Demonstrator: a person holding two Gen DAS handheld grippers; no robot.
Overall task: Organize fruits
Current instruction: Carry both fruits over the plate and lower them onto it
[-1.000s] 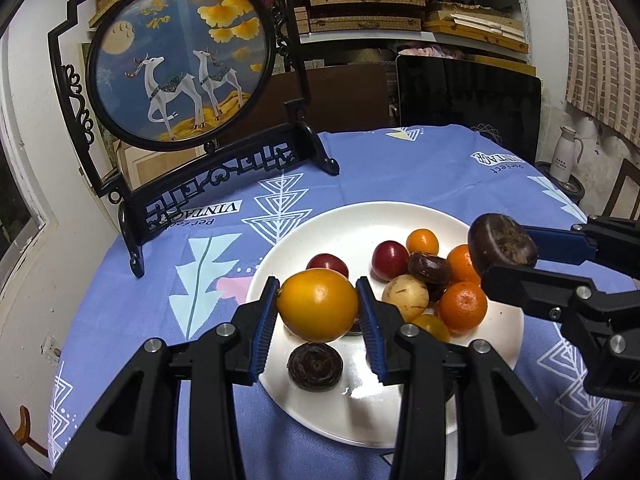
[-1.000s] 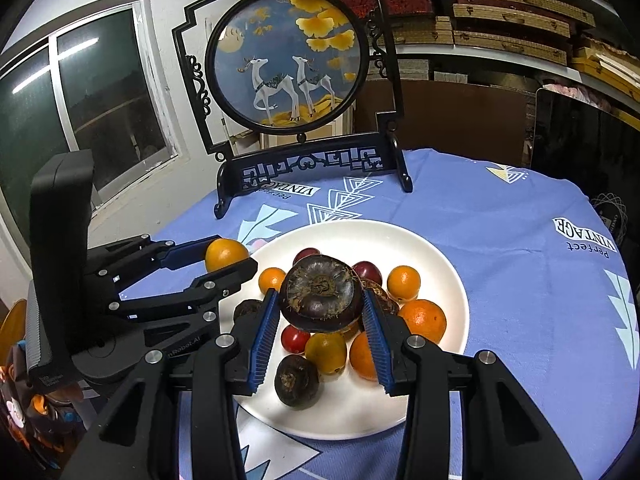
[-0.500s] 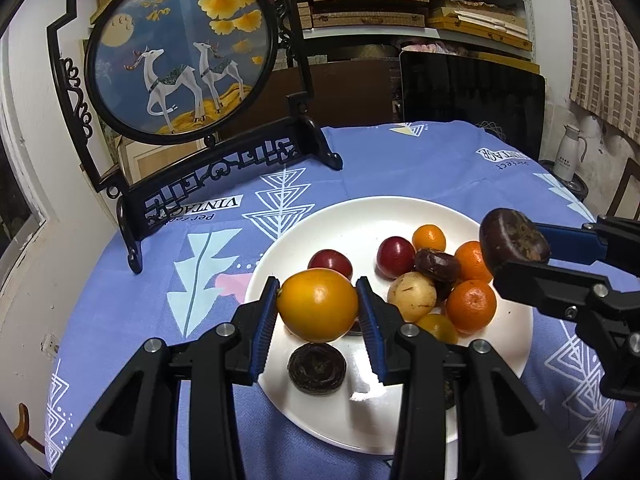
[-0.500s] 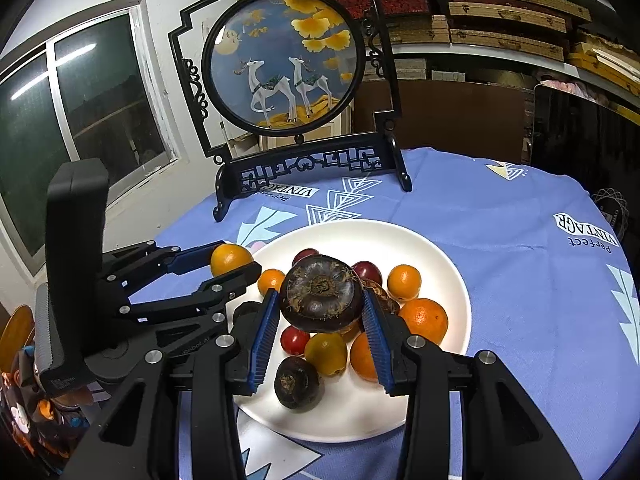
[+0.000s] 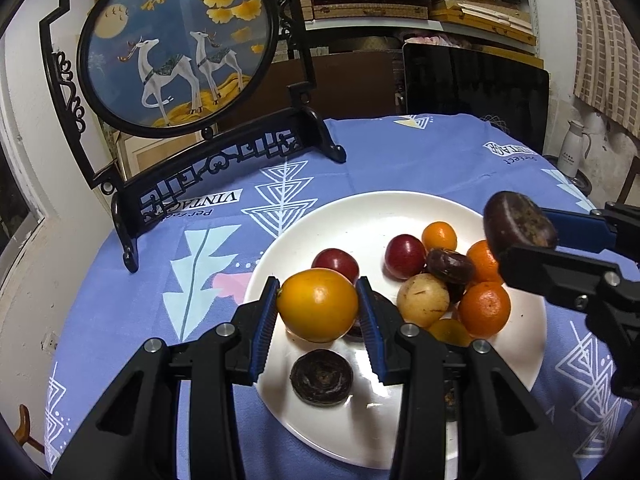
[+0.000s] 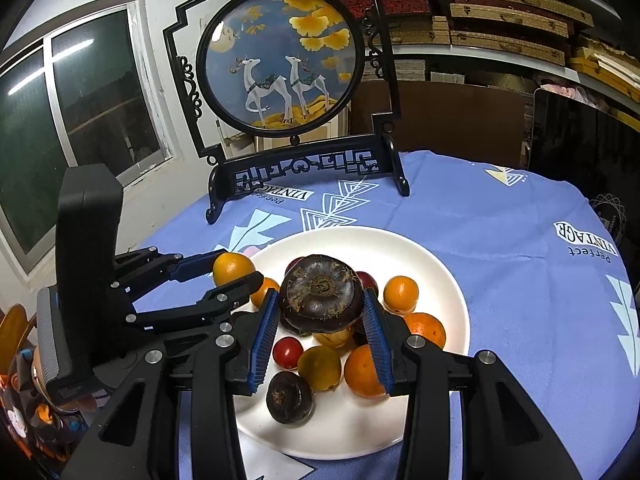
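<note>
You had the left tool (image 5: pixel 318 306) closed on a yellow-orange fruit (image 5: pixel 318 304), its blue pads pressed against both sides, with the fruit held clear above the near-left part of the plate (image 5: pixel 320 216). You had the right tool (image 6: pixel 318 312) closed on a dark brown fruit (image 6: pixel 318 292), also lifted above the plate and over the pile. Both fruits were therefore in hand and not yet set down anywhere. The plate stood on the counter (image 5: pixel 400 160), which was covered by a blue printed cloth, in front of a framed deer screen (image 5: pixel 176 44). Most of the work appeared to remain: the plate still carried a mixed group of oranges (image 5: pixel 484 310), two red fruits (image 5: pixel 405 257), a pale brown fruit (image 5: pixel 423 300), a small yellow fruit (image 6: pixel 319 368) and further dark fruits (image 5: pixel 321 377), touching one another on the right half with no sorting by kind visible. No second dish or bin for the sorted fruit showed in either view, so the destination could not be told. As a judgement, you were early in the task, at the carry stage of one pick per hand.
</note>
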